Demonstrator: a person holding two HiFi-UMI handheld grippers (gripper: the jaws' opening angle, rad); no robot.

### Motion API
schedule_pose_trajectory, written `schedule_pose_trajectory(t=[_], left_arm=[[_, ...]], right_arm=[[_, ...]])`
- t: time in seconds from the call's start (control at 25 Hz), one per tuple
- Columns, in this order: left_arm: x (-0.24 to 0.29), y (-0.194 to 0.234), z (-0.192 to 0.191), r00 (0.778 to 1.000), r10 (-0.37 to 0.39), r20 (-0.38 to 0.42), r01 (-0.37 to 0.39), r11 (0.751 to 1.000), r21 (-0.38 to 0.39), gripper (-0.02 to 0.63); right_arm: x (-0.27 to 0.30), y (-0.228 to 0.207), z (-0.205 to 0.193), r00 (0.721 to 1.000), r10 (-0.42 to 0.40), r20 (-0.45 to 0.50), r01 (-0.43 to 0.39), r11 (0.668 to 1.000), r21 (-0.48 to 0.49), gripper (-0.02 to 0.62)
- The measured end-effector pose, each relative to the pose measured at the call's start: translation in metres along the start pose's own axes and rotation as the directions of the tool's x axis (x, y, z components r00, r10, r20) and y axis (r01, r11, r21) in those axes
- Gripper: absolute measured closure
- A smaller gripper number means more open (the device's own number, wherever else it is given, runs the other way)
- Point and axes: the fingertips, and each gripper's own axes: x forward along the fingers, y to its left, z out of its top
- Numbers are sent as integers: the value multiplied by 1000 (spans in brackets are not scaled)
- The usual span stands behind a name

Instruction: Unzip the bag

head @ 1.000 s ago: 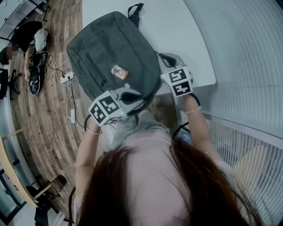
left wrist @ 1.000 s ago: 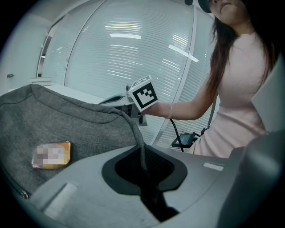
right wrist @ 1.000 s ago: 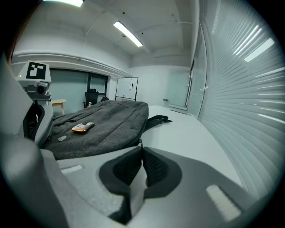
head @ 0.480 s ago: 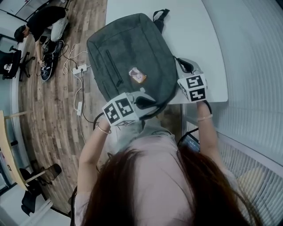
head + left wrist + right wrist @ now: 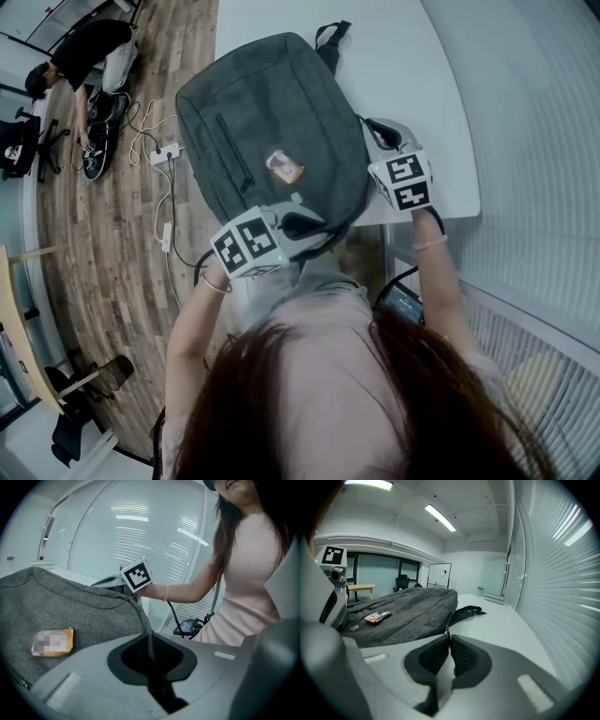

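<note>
A grey backpack (image 5: 272, 122) lies flat on the white table (image 5: 412, 56), with an orange tag (image 5: 282, 167) on its front. My left gripper (image 5: 305, 223) is at the bag's near edge, shut on a fold of its grey fabric (image 5: 140, 616), which runs down between the jaws (image 5: 151, 656). My right gripper (image 5: 368, 125) is at the bag's right side. In the right gripper view its jaws (image 5: 449, 639) are shut on the small zipper pull (image 5: 448, 630) at their tips. The bag's black strap (image 5: 466, 611) lies just beyond.
The table's near edge and corner are by my right gripper. A wooden floor with cables and a power strip (image 5: 169, 150) lies to the left, where a person (image 5: 89, 47) crouches. Slatted blinds (image 5: 534, 141) run along the right. A small device (image 5: 403, 302) hangs at the waist.
The head view has swung, so the bag sits further right in the picture. My right gripper has crept a little along the bag's right side. My left gripper keeps its hold.
</note>
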Motion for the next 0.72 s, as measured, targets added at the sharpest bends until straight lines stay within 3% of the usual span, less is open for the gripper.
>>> schedule_pose_trajectory(t=[0.72], left_arm=[[1,1,-1,1000,-16,3,16,1000,-6,566]], right_arm=[[21,-8,12,999,39,16,-39,999,-23,575]])
